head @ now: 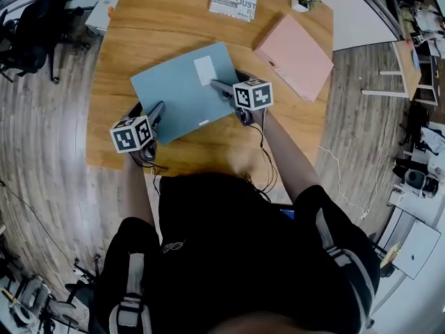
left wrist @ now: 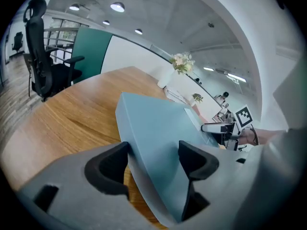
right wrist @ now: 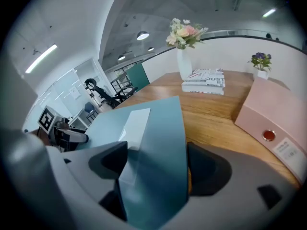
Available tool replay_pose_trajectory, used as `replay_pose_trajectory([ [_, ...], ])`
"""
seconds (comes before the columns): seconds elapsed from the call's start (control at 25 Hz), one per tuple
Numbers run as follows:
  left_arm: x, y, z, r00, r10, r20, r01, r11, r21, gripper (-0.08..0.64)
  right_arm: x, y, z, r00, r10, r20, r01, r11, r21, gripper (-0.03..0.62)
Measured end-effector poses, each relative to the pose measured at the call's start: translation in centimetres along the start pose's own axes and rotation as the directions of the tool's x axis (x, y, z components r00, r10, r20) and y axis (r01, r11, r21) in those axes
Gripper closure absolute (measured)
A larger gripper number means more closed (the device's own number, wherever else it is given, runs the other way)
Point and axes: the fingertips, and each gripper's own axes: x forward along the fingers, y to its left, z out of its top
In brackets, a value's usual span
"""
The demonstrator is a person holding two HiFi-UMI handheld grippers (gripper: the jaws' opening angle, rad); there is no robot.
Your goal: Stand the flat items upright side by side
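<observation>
The flat blue box folder [head: 182, 92] lies in the middle of the wooden table [head: 139, 26], and the flat pink box folder [head: 293, 56] lies near it at 2 o'clock. The left gripper [head: 157, 111] at its 7 o'clock corner and the right gripper [head: 220, 88] at its 3 o'clock side both pinch its thick edge with wide jaws. I think this is the first step, and next both hands must tip it up onto its thin edge together without letting it slip.
</observation>
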Motion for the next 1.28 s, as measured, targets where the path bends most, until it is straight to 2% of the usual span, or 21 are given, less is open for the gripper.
replay_pose_trajectory([
  [0.08,-0.3,-0.6,1.2,0.999,-0.004,0.039,0.001,0.998,0.069,0.222,-1.1,0.1,0.6,0.997,-0.02,0.073,0.02,1.0,-0.006,0.201],
  [0.16,-0.6,-1.4,2.7,0.996,-0.015,0.09,0.003,0.99,0.138,0.222,-2.6,0.2,1.9,0.983,-0.051,0.175,0.059,0.998,-0.037,0.201],
  [0.28,-1.2,-2.6,4.8,0.985,-0.045,0.169,0.004,0.972,0.234,0.222,-5.3,0.8,4.0,0.938,-0.089,0.334,0.128,0.987,-0.097,0.201],
  [0.4,-2.2,-3.7,6.6,0.967,-0.065,0.248,-0.022,0.942,0.335,0.224,-7.7,1.6,5.2,0.892,-0.097,0.441,0.172,0.976,-0.133,0.201],
  [0.6,-3.0,-5.8,8.0,0.936,-0.091,0.341,-0.083,0.881,0.465,0.224,-10.6,1.9,5.5,0.819,-0.122,0.56,0.258,0.951,-0.169,0.201],
  [0.68,-3.1,-6.4,8.1,0.928,-0.104,0.356,-0.097,0.858,0.504,0.224,-11.1,1.7,4.7,0.806,-0.137,0.576,0.268,0.952,-0.149,0.201],
  [0.88,-4.1,-8.0,6.4,0.92,-0.123,0.372,-0.137,0.789,0.599,0.224,-12.3,1.9,1.0,0.81,-0.157,0.565,0.259,0.96,-0.104,0.201],
  [1.0,-5.1,-9.0,5.1,0.915,-0.131,0.383,-0.158,0.755,0.636,0.224,-12.4,2.0,-2.0,0.847,-0.164,0.506,0.257,0.959,-0.12,0.206],
  [1.08,-5.6,-9.4,4.3,0.915,-0.134,0.382,-0.157,0.751,0.641,0.222,-12.7,2.0,-3.4,0.868,-0.157,0.471,0.255,0.955,-0.151,0.222],
  [1.28,-6.4,-9.9,3.2,0.907,-0.145,0.396,-0.155,0.758,0.633,0.224,-13.5,2.1,-4.4,0.894,-0.121,0.432,0.231,0.949,-0.213,0.253],
])
